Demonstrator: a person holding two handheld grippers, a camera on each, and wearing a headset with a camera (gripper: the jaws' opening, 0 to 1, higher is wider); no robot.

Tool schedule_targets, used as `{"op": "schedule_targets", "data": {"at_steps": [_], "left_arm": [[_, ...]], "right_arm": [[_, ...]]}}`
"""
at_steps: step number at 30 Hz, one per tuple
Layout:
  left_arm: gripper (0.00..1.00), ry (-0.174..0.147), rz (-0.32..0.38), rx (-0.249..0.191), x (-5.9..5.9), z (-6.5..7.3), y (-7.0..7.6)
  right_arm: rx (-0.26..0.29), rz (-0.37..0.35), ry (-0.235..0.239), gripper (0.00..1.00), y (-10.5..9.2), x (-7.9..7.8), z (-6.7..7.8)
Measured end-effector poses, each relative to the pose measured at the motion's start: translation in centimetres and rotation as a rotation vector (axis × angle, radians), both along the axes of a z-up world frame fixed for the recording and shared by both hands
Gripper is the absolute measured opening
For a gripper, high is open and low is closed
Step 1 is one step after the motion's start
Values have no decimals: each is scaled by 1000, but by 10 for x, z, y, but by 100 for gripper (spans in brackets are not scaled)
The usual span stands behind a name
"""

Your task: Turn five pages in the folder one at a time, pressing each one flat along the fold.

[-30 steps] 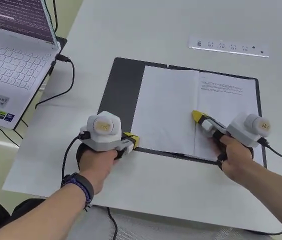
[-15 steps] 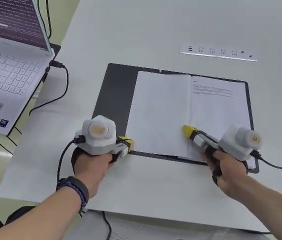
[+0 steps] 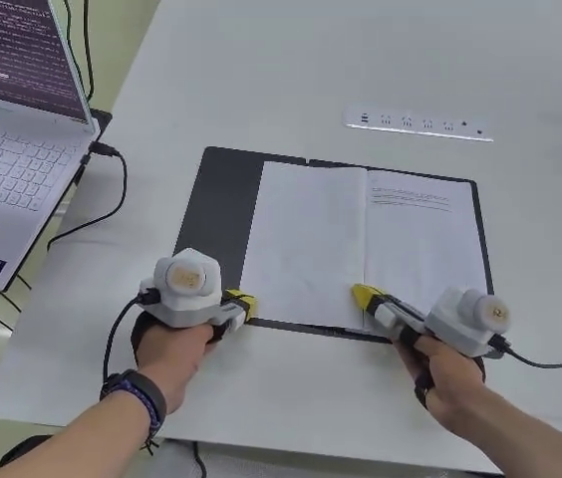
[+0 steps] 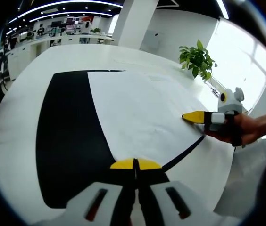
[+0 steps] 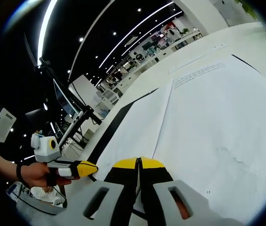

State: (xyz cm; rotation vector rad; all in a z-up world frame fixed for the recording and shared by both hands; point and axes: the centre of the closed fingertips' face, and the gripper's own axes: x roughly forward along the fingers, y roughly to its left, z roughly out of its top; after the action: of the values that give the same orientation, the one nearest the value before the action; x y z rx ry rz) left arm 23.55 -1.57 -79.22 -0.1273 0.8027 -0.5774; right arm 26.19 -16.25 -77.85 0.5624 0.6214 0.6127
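The open folder (image 3: 223, 214) lies in the middle of the worktop (image 3: 291, 60), with the laptop (image 3: 7, 149) to its left and the power strip (image 3: 419, 125) behind it. The left gripper (image 3: 243, 302) is at the folder's near edge, left of the fold; the right gripper (image 3: 364, 296) is at the fold's near end

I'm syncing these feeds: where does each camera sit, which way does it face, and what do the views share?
Head view: from the headset, down at the open folder; both forearms, left gripper and right gripper show.
Left gripper view: along its shut jaws across the folder; right gripper ahead.
Right gripper view: along its shut jaws up the fold; left gripper at left.
All share the folder.
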Motion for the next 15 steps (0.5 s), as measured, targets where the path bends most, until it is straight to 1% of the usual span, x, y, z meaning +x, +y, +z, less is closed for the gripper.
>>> {"op": "schedule_targets", "data": {"at_steps": [8, 15], "left_arm": [[0, -3, -1, -1, 0, -1, 0], [0, -6, -6, 2, -2, 0, 0]], "right_arm": [[-7, 13, -3, 0, 1, -17, -2], [-4, 9, -2, 0, 2, -26, -2]]}}
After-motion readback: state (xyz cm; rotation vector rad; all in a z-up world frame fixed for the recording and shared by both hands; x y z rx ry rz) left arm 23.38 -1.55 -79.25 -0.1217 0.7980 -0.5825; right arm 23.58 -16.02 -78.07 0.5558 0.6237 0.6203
